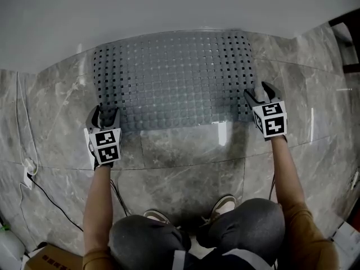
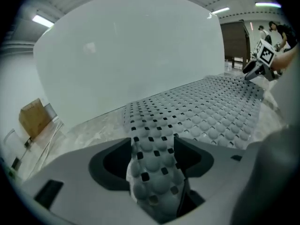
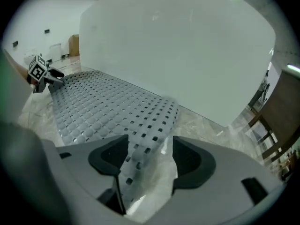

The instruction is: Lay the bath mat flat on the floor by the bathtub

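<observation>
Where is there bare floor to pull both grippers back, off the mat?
Bare grey marble floor lies between the near edge of the grey perforated rubber bath mat and the person's shoes, and right of the mat. Crowded: white plug with cables at far left, the white bathtub right behind the mat.

head view: a white cable point(image 1: 18, 111) ran down the left edge to a white plug point(image 1: 28, 173). a black cable point(image 1: 53, 204) trailed from near the plug toward a cardboard box point(image 1: 48, 259) in the bottom left corner. pair of shoes point(image 1: 224, 204) side by side at bottom centre, partly covered by grey trouser knees point(image 1: 146, 238).

left gripper view: brown carton point(image 2: 33, 118) at left, strip lights point(image 2: 43, 20) overhead, dark door point(image 2: 234, 41) at right, people point(image 2: 274, 29) far off beside it.

right gripper view: wooden frame point(image 3: 269, 125) at right edge, kind unclear.
</observation>
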`<state>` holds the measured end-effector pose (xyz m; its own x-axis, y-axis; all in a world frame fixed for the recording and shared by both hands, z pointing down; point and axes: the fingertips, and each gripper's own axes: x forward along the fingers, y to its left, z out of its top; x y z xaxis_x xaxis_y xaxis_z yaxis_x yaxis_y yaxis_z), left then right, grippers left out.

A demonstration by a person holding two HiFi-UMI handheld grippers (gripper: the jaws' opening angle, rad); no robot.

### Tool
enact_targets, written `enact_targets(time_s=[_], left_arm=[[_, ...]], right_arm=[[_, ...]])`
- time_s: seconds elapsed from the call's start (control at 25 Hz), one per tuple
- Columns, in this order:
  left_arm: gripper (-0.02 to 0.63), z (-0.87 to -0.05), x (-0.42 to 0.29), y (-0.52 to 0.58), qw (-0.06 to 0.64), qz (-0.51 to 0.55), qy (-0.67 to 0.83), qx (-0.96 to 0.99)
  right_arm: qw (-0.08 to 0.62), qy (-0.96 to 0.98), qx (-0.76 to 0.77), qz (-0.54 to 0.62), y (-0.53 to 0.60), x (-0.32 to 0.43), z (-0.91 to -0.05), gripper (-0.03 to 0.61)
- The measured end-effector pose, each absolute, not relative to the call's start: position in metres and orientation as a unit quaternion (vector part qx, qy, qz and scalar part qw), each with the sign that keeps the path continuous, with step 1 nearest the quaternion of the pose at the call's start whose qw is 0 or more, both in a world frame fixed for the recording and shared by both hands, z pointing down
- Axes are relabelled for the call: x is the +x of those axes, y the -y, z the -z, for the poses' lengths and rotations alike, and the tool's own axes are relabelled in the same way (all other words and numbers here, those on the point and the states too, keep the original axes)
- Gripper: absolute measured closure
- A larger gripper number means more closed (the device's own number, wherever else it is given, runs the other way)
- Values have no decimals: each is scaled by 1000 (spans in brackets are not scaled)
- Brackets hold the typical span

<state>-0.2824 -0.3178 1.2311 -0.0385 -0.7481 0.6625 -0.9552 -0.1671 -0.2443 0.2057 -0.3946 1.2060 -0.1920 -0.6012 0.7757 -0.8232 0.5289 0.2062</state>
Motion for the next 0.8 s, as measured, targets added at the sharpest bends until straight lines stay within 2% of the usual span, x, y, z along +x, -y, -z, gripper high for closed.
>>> enact_targets(time_s=[0.08,0.4,0.56,0.6,0.68,0.72,0.8], left_arm=[[336,-1229,-286,321,153,-341,633,678],[345,-1238,-286,321,180,-334,634,674],[464,-1218,-301,316,169,-307,670,655],[495,-1213,-303,315,171,-298,678,650],[575,-1205,-304,315,173,-289,687,644],[609,-1202,-302,315,174,-286,687,645],[609,-1197,-295,315,169,-279,682,655]], right_arm=[[428,758,476,-119,396,210,-1201,293],[426,780,447,-102,387,168,-1208,295],[416,793,435,-90,385,150,-1201,299],[418,793,435,-86,384,149,-1200,322],[417,788,446,-77,385,151,-1194,434],[413,786,454,-71,387,152,-1190,465],[405,785,465,-62,389,153,-1182,550]])
